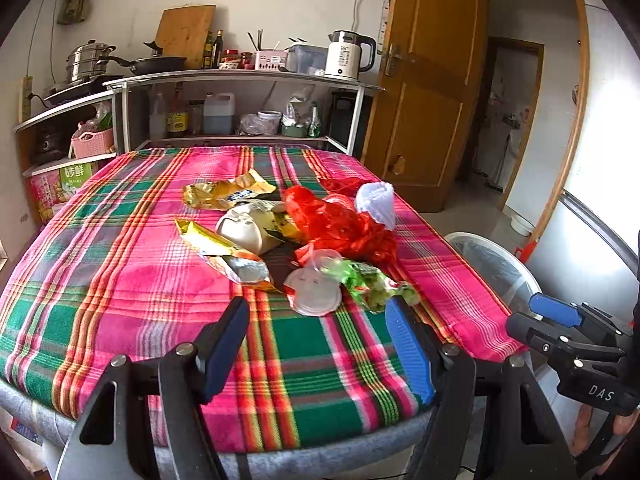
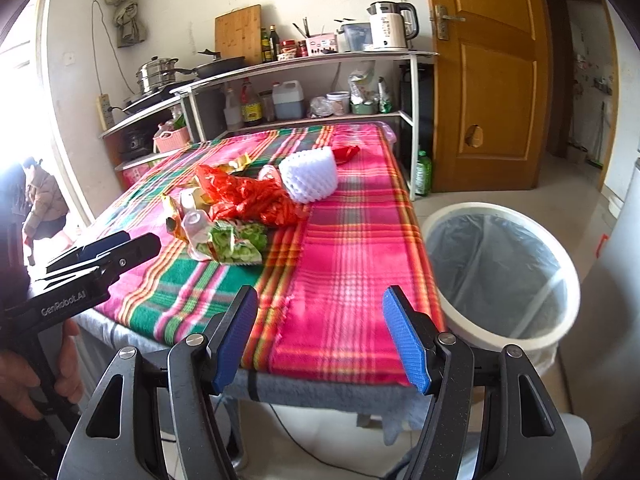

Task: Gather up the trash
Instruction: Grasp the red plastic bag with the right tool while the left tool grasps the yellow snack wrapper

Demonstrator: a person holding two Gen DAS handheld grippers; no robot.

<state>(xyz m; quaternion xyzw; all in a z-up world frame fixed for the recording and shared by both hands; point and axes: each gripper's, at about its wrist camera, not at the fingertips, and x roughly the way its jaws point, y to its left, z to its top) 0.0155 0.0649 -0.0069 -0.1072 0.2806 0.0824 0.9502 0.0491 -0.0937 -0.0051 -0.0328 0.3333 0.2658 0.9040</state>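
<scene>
A heap of trash lies mid-table on the plaid cloth (image 1: 120, 280): a red plastic bag (image 1: 340, 224), white foam fruit net (image 1: 378, 200), green snack wrapper (image 1: 372, 284), clear plastic lid (image 1: 314, 292), white paper cup (image 1: 244, 228) and yellow wrappers (image 1: 228, 194). My left gripper (image 1: 320, 316) is open just short of the lid and green wrapper, holding nothing. In the right wrist view the red bag (image 2: 248, 196), foam net (image 2: 308, 174) and green wrapper (image 2: 236, 246) lie ahead to the left. My right gripper (image 2: 320, 308) is open and empty over the table's near right corner.
A white bin (image 2: 504, 276) with a clear liner stands on the floor right of the table. Shelves (image 1: 240, 80) with a kettle, pots and bottles back the table. A wooden door (image 2: 488, 72) stands open at right. A person (image 2: 40, 204) is at far left.
</scene>
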